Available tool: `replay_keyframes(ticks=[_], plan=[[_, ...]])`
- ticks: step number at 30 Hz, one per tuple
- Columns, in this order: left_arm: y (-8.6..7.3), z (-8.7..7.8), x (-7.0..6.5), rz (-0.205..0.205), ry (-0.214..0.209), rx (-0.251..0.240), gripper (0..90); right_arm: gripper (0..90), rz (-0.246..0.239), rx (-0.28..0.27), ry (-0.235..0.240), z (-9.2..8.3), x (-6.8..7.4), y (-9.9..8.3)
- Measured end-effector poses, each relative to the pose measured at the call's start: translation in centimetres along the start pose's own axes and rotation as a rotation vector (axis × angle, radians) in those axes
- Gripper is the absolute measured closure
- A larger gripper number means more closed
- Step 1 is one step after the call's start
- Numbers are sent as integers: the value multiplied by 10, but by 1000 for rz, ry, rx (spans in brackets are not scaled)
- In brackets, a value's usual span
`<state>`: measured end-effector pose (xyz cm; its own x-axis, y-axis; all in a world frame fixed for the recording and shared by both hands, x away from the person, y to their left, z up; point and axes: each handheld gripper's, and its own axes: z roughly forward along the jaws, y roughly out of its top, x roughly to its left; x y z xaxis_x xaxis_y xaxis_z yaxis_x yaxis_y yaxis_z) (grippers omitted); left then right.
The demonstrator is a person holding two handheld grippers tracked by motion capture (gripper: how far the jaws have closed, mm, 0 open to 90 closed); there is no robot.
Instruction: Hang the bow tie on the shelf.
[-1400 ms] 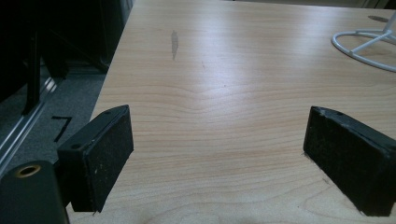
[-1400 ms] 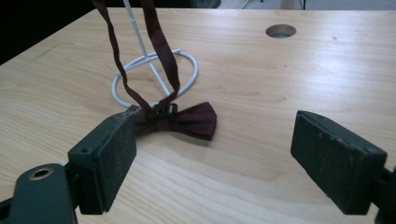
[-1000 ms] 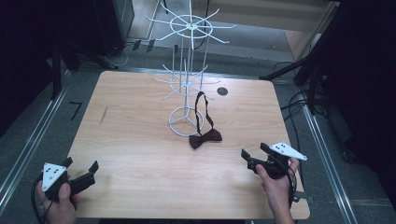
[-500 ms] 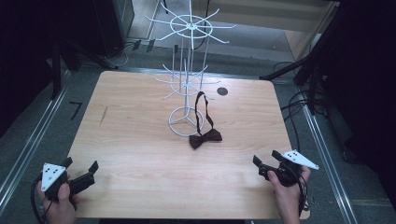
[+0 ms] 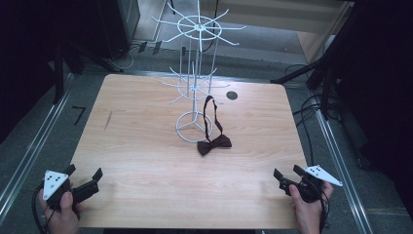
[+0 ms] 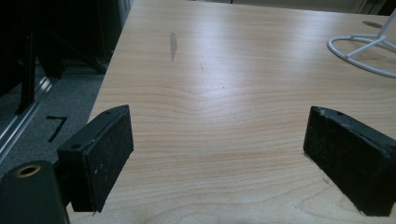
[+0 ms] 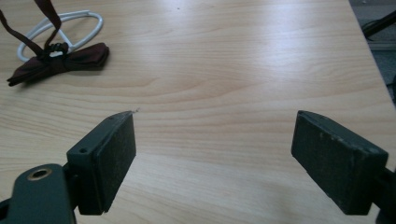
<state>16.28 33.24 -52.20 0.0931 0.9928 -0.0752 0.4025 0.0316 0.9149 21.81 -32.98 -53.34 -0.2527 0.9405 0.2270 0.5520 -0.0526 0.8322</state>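
both tongs sit at the near edge of the worktop (image 5: 146,146) in the high view: the left tongs (image 5: 83,178) at the near left corner, held in the left hand (image 5: 61,217), the right tongs (image 5: 287,174) at the near right corner, held in the right hand (image 5: 307,209). each pair has its jaws apart with nothing between them. a white wire rack (image 5: 195,83) stands toward the far middle of the worktop, its ring base (image 5: 191,126) resting on the wood. a dark brown bow tie (image 5: 214,145) lies just near and right of that base, and its strap (image 5: 209,114) loops up to the rack.

in the left gripper view, the left tongs (image 6: 217,158) hang spread wide over bare wood, and part of the ring base (image 6: 362,51) shows at the far right.

in the right gripper view, the right tongs (image 7: 212,158) are likewise spread wide over bare wood. the bow tie (image 7: 58,63) lies at the far left, touching the ring base (image 7: 86,23), well apart from the jaws.
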Motion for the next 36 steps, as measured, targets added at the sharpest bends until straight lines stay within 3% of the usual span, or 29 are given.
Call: replay_keyframes(ticks=[17,22,36], plan=[[0,0,0,-1,0,0,88,143,47,-8,-79,-28,-36,-24],[0,0,0,-4,0,-2,88,144,42,5,-105,-29,-37,-30],[0,0,0,0,1,1,88,146,49,13,-111,-27,-36,-30]])
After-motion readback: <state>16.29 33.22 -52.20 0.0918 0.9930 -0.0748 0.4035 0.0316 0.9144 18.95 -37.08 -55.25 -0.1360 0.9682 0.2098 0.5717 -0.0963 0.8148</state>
